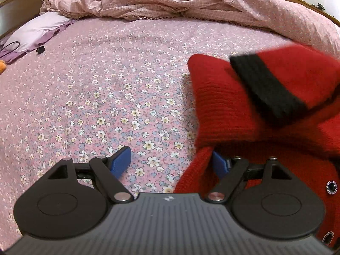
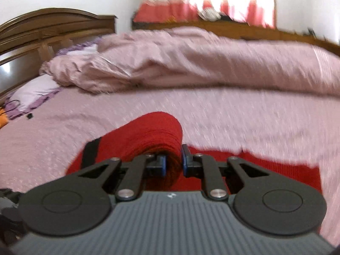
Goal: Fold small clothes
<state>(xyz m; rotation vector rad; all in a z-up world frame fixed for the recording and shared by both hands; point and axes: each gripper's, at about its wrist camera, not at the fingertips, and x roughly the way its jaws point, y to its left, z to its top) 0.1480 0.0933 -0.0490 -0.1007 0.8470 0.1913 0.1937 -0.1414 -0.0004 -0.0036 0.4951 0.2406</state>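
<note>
The red ribbed-knit cardigan with a black band (image 1: pixel 265 106) lies on the bed at the right of my left wrist view, its sleeve raised and blurred above the body of the garment. My left gripper (image 1: pixel 170 161) has its blue-padded fingers (image 1: pixel 120 161) spread wide; the left one hangs over bare bedsheet, while the right one is tucked under a fold of the cardigan's edge, so it touches the knit without pinching anything. My right gripper (image 2: pixel 173 161) has its fingers drawn close together on a bunched roll of the same red knit (image 2: pixel 157 131), which bulges up between and ahead of the pads; the black band shows to the left of that roll. Two round metal-rimmed buttons (image 1: pixel 331 187) sit on the cardigan's front near the right edge of the left view. Under everything is the pink cotton bedsheet printed with small white flowers (image 1: pixel 106 97), fairly flat here, and beyond it a rumpled pink duvet (image 1: pixel 191 2) heaped in soft folds. A pale lilac pillow with a ruffled edge (image 1: pixel 36 29) lies far left, beside the dark wooden headboard (image 2: pixel 42 25).
</note>
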